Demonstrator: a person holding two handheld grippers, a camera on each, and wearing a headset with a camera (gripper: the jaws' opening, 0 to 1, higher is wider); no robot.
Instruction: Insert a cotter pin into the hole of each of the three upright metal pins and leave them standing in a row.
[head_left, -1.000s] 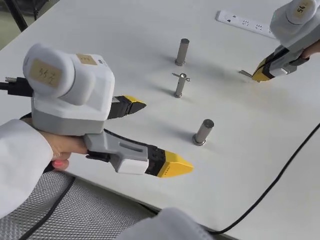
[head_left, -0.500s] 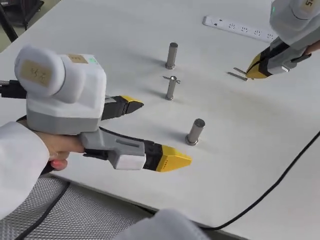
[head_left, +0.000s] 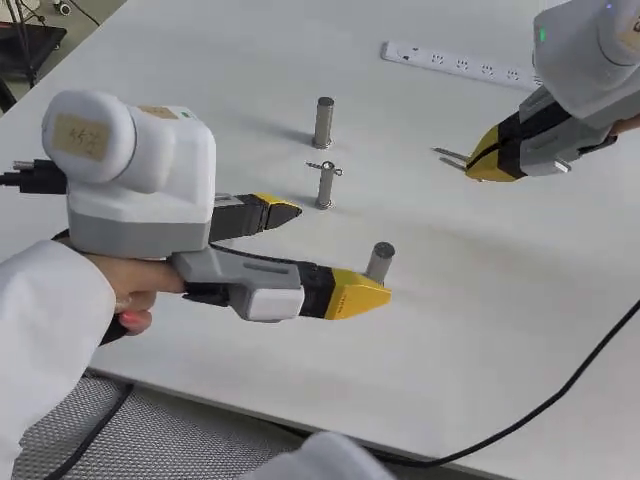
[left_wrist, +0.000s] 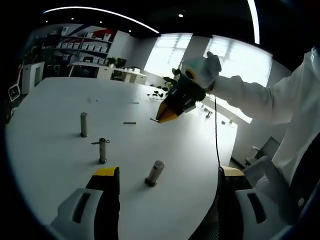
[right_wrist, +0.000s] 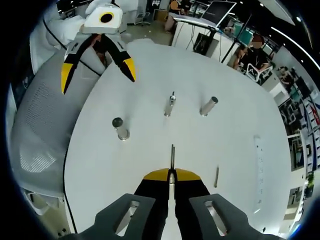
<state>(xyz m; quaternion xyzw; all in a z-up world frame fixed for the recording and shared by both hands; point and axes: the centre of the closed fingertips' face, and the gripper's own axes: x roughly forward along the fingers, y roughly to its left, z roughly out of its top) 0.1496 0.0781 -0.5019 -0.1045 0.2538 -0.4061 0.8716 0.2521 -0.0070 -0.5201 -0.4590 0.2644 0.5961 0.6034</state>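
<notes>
White tabletop (head_left: 500, 300) carries the row: middle pin (head_left: 325, 185) cottered, near pin (head_left: 379, 262) and far pin (head_left: 324, 121) bare. At 2 o'clock the right gripper (head_left: 472, 164) clenches a cotter pin (head_left: 450, 157) for threading. The left gripper (head_left: 343, 251), fingers (head_left: 355, 293) released, hovers beside the near pin, probably to steady it.

Table (head_left: 500, 280) carries three pins in a row: far pin (head_left: 324, 120), middle pin (head_left: 325, 185), near pin (head_left: 379, 262). Cotter pin (head_left: 324, 168) sits through middle pin's top. Power strip (head_left: 455, 65) behind row. Left gripper (head_left: 340, 252) left of near pin; right gripper (head_left: 472, 165) right of row, second cotter pin (head_left: 448, 153) in its jaws.
</notes>
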